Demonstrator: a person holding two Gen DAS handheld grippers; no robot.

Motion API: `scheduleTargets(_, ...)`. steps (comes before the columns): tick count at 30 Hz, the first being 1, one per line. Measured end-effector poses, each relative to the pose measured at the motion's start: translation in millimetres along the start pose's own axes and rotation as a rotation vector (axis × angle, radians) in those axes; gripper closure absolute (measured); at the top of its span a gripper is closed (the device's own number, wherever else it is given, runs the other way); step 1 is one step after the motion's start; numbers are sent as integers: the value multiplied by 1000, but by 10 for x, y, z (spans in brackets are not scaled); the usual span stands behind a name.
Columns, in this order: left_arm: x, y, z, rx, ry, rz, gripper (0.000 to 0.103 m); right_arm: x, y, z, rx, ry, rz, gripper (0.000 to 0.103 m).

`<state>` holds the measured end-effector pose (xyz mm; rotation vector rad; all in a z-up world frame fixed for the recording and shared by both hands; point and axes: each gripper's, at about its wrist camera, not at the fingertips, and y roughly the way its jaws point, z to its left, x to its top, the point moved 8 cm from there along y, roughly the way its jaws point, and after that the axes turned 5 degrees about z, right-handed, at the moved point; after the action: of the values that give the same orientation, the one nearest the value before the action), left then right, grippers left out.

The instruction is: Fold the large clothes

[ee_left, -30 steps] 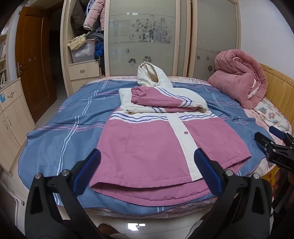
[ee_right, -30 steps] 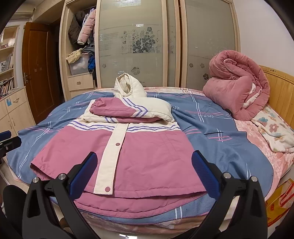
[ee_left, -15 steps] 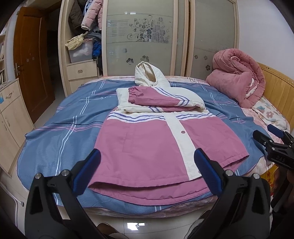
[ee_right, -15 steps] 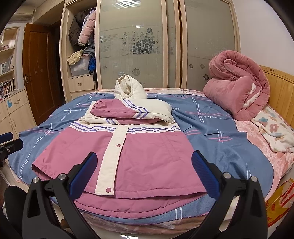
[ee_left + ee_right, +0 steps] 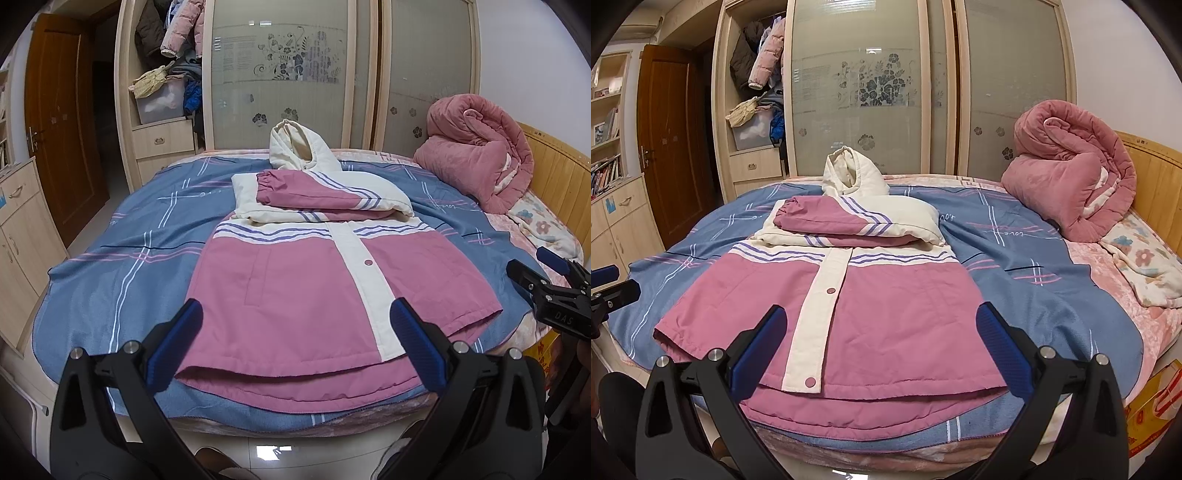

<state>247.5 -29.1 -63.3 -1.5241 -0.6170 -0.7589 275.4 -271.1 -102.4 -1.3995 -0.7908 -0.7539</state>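
Lying flat on the blue plaid bedspread (image 5: 110,280), the pink-and-cream hooded jacket (image 5: 295,280) has both sleeves folded across its chest, hood toward the wardrobe (image 5: 280,74). Left tongs (image 5: 295,343) and right tongs (image 5: 882,341) both gape wide, holding nothing, poised just short of the jacket's hem. A rolled pink quilt (image 5: 1071,177) sits beyond the jacket's right shoulder.
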Motion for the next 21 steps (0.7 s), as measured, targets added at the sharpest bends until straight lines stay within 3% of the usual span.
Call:
scheduleTargets(11,113,160,-30,-5,22,-4,2,-14,222,13,12,0,30,1)
scheduleTargets(16,454,293,-64,-16,56,-42,2,57,400,52,19,-12,48,1)
scheduleTargets(21,1045,451,-102,-40,78,-100,2,357,599,94,6,-43,31,1)
